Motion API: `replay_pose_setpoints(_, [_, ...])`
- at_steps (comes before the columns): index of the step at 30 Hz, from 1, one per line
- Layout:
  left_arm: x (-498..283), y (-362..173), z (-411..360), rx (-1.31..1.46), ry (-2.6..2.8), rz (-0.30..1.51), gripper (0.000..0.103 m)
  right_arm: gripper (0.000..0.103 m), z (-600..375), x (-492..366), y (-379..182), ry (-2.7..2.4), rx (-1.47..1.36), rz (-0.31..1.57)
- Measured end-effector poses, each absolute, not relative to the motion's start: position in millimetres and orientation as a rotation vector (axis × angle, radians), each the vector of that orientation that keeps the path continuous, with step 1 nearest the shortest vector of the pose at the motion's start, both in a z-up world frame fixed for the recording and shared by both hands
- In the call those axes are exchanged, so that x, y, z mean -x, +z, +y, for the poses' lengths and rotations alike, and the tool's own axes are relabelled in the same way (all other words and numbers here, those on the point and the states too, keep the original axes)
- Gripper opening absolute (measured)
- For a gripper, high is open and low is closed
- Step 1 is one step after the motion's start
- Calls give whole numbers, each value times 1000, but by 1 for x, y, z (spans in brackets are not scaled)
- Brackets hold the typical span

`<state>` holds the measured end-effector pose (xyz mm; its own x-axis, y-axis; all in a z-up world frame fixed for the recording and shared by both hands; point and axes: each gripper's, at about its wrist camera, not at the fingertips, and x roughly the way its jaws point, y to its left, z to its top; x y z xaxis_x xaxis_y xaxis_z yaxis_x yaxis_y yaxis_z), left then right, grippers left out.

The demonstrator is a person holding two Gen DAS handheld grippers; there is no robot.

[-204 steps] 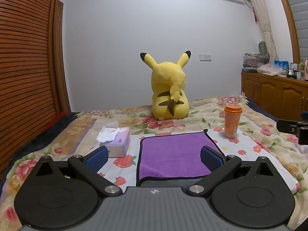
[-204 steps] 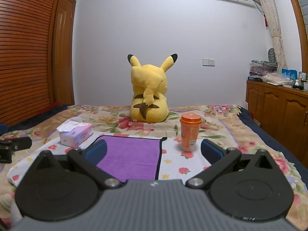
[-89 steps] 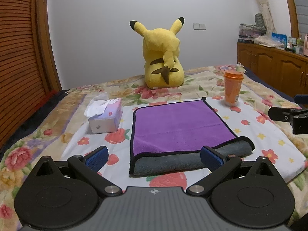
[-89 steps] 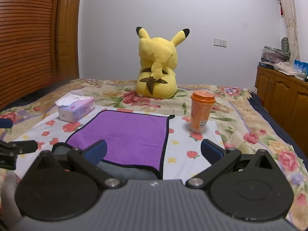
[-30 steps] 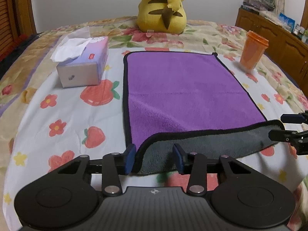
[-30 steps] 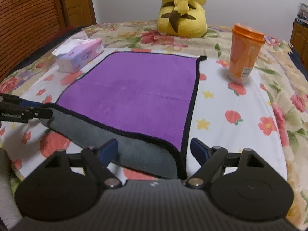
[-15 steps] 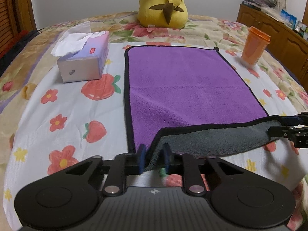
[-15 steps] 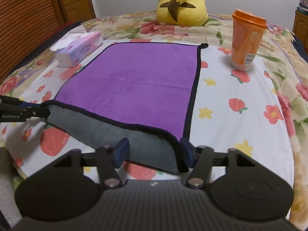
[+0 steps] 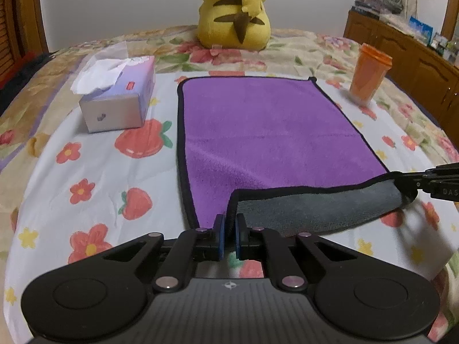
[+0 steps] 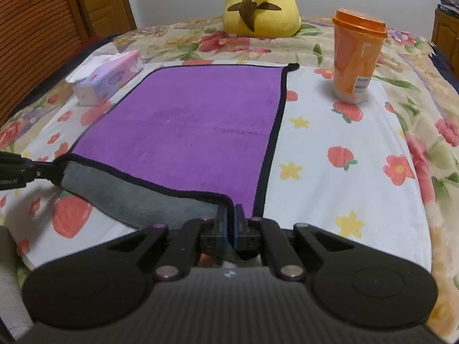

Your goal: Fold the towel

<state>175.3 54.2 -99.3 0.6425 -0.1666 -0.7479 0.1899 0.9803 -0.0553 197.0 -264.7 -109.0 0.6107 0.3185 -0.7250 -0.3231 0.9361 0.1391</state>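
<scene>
Two grippers hold the near edge of the purple towel, one at each near corner. Your left gripper has its blue pads pressed together on the near-left corner, with the black hem running up between them. Your right gripper is clamped in the same way on the near-right corner; in the left wrist view it appears at the right edge, tips on the far end of the lifted strip. In the right wrist view your left gripper enters from the left edge and pinches the other end.

The towel lies flat on the strawberry-and-flower sheet, purple face up, bordered in black. Its near edge is raised off the sheet and turned over, so the grey underside shows as a long band between the two corners. A faint crease crosses the purple face from side to side about midway.

A tissue box stands to the left of the towel, apart from it, with a tissue pulled up from its slot. An orange lidded cup stands upright to the right of the far corner. A yellow Pikachu plush sits beyond the far edge, back toward you.
</scene>
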Motion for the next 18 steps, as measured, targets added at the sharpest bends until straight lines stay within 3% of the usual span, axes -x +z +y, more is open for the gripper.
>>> replay_pose_setpoints(18, [-168,-68,55,11,-204,681,9,4,-269,-207,-86,408,-32,723])
